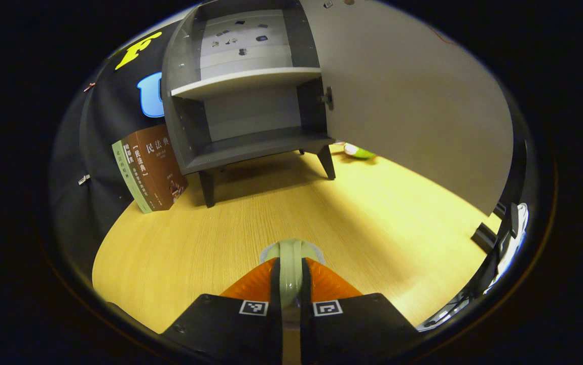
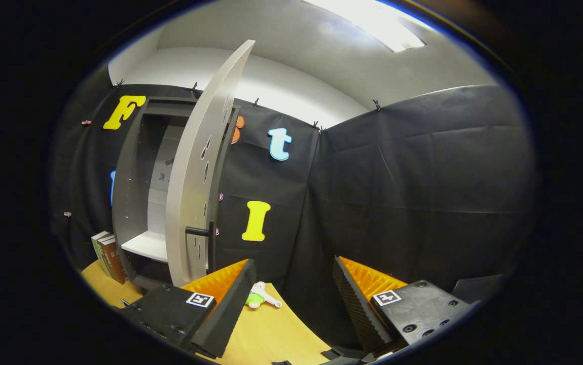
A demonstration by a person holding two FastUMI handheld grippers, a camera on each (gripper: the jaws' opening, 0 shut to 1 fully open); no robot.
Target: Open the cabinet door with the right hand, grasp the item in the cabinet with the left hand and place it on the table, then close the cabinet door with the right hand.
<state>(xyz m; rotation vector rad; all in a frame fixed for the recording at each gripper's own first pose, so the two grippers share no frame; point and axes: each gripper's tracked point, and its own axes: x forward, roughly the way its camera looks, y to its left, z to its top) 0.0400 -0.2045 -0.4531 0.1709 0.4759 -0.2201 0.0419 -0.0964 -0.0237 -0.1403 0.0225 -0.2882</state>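
The left tongs point(image 1: 290, 284) are closed on a pale green item point(image 1: 291, 258), perhaps a roll of tape, held low over the near part of the table point(image 1: 372, 223). The cabinet point(image 1: 251, 91) stands at the table's far edge, its door point(image 1: 413, 101) swung wide and both of its 2 shelves bare. 2 books point(image 1: 149, 170) lean beside it. The right tongs point(image 2: 291, 299) gape wide, holding nothing, near the door's handle point(image 2: 199, 231). A small green toy point(image 2: 258, 298) lies by the cabinet.

Wooden table point(image 1: 372, 223), cabinet point(image 1: 251, 147) standing on it, 2 books point(image 1: 149, 170), green-white toy point(image 2: 258, 298)
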